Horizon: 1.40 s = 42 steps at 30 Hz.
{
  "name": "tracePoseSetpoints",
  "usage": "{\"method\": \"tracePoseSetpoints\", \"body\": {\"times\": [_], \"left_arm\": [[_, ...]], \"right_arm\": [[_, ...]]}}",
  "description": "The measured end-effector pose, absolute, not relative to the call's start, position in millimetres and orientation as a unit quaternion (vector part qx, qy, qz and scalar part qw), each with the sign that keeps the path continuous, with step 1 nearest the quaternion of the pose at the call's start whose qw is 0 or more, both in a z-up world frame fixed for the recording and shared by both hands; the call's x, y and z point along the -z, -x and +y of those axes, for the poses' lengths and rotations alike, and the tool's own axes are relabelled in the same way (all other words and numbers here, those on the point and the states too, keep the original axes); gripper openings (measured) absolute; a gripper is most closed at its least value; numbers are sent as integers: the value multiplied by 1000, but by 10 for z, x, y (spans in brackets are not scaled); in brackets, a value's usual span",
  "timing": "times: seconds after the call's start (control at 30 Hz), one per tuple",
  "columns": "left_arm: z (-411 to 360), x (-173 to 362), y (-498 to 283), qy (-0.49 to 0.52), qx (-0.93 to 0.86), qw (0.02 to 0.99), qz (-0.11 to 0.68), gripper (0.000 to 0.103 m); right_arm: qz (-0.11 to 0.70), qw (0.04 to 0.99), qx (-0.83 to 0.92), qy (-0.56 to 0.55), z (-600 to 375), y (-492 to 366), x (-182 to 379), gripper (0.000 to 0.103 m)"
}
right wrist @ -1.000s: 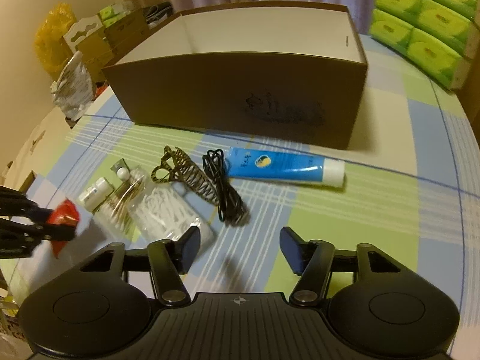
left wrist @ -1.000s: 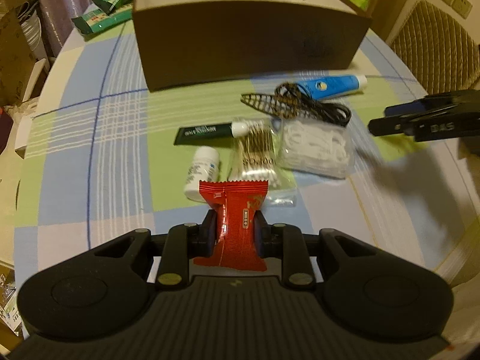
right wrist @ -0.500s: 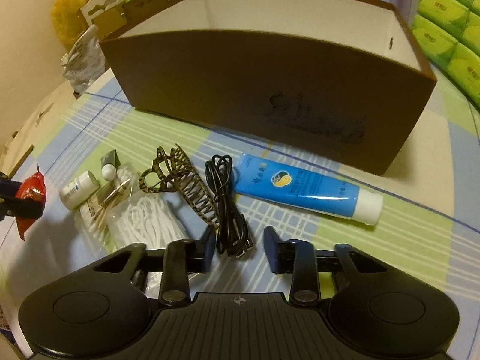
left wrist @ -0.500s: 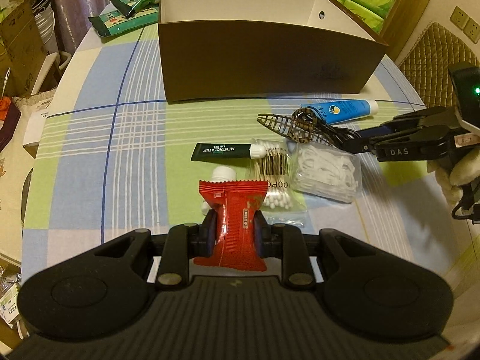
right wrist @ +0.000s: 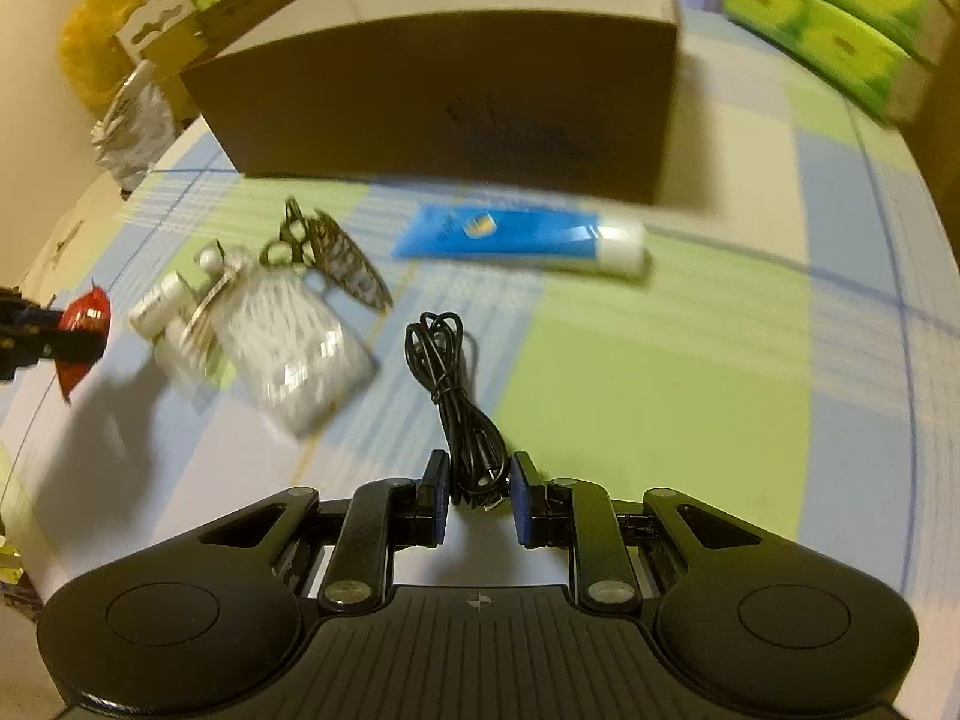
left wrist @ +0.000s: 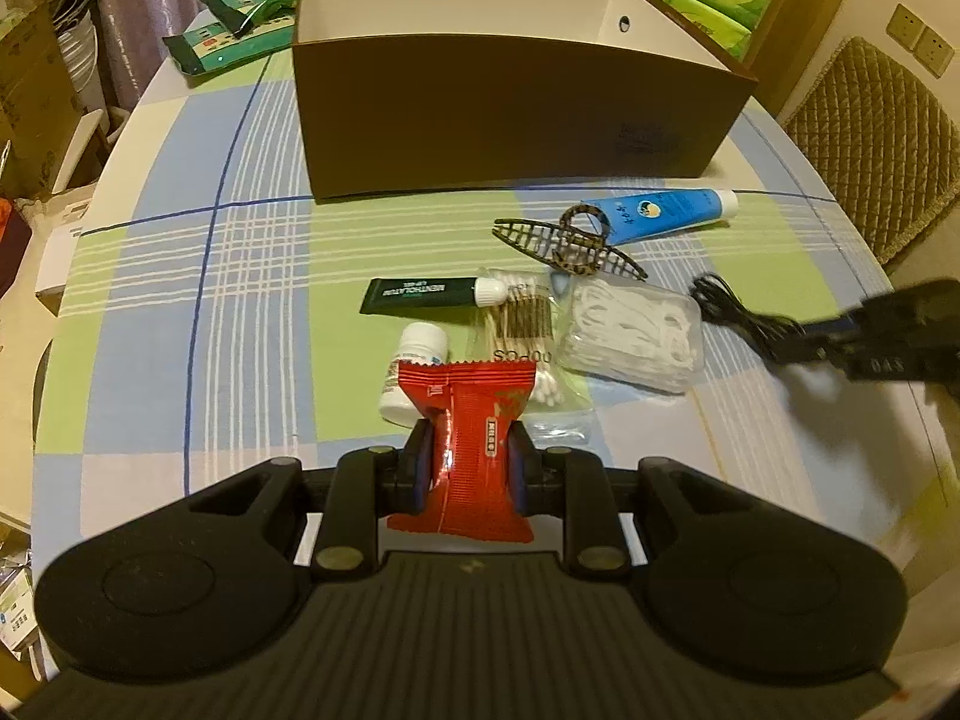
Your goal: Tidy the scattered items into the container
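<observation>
Left wrist view: my left gripper (left wrist: 470, 463) stays clamped on the red snack packet (left wrist: 465, 450), unmoved over the last second; the packet stands upright between the pads, its long axis running away from me toward the brown box (left wrist: 516, 114).

Right wrist view: my right gripper (right wrist: 478, 495) stood wide and empty a second ago; now its jaws have come in narrow on the near end of the coiled black cable (right wrist: 454, 387), which has left its spot beside the hair claw (right wrist: 336, 258).

Cable direction: its long axis runs from the pads straight toward the box, the looped end farthest from me.

Blue tube (left wrist: 660, 213): lies just in front of the box, long axis along the front wall, white cap toward the box's right end.

Green tube (left wrist: 423, 295): farther out from the box, also parallel to its front wall, white cap pointing right.

Other loose items: a cotton swab bag (left wrist: 525, 330), a floss pick bag (left wrist: 633, 333) and a small white bottle (left wrist: 414, 369) cluster in front of the box, apart from it, on the checked tablecloth (left wrist: 180, 300).

Container: the box stands open-topped; what I can see of its white inside shows nothing in it.

Picture quality: the right wrist view is motion-blurred apart from the cable and gripper.
</observation>
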<state>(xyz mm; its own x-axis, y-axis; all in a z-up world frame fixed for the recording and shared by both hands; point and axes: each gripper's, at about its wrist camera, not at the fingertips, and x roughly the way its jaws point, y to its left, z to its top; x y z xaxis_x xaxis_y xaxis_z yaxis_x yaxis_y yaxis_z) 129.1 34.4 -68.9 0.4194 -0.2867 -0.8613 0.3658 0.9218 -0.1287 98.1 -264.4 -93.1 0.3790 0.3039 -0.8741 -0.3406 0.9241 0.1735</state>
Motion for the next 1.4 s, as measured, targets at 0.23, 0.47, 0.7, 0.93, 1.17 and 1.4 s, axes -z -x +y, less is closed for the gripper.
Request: {"method": "tracePoseSetpoints", "body": {"times": [0.23, 0.47, 0.7, 0.93, 1.17, 1.4], "left_arm": [[314, 672, -1249, -41, 202, 841, 500, 21], [337, 664, -1201, -40, 201, 842, 500, 21], [373, 647, -1150, -37, 198, 844, 496, 21], [339, 635, -1153, -38, 202, 845, 493, 21], [226, 584, -1187, -43, 216, 847, 484, 21], [105, 545, -1224, -49, 229, 847, 477, 21]], "right_arm": [[523, 833, -182, 21, -2653, -786, 928, 40], [511, 837, -190, 50, -2526, -872, 1011, 38], [505, 837, -205, 56, -2455, -793, 990, 18], [489, 849, -198, 31, -2480, -709, 793, 18], [473, 860, -189, 14, -2523, -710, 596, 18], [468, 862, -193, 2, -2542, -715, 514, 18]]}}
